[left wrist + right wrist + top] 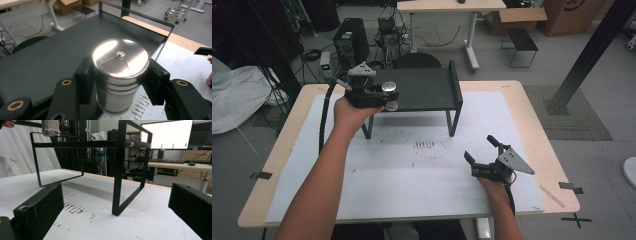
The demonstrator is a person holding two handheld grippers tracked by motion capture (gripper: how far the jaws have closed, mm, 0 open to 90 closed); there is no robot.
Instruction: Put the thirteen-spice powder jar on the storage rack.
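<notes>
Table (532, 107), white mat on top. Black shelf (422, 90) at far centre. Left gripper (384, 100) at shelf's near left edge, jaws clamped on can (120, 75) from both sides. Can upright, long axis vertical, lid up. Right gripper (482, 150) near table's right front, jaws apart, nothing between.

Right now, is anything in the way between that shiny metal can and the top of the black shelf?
Nothing visible. The left hand-held gripper clamps the metal can at the front edge of the black shelf, whose top lies bare.
</notes>
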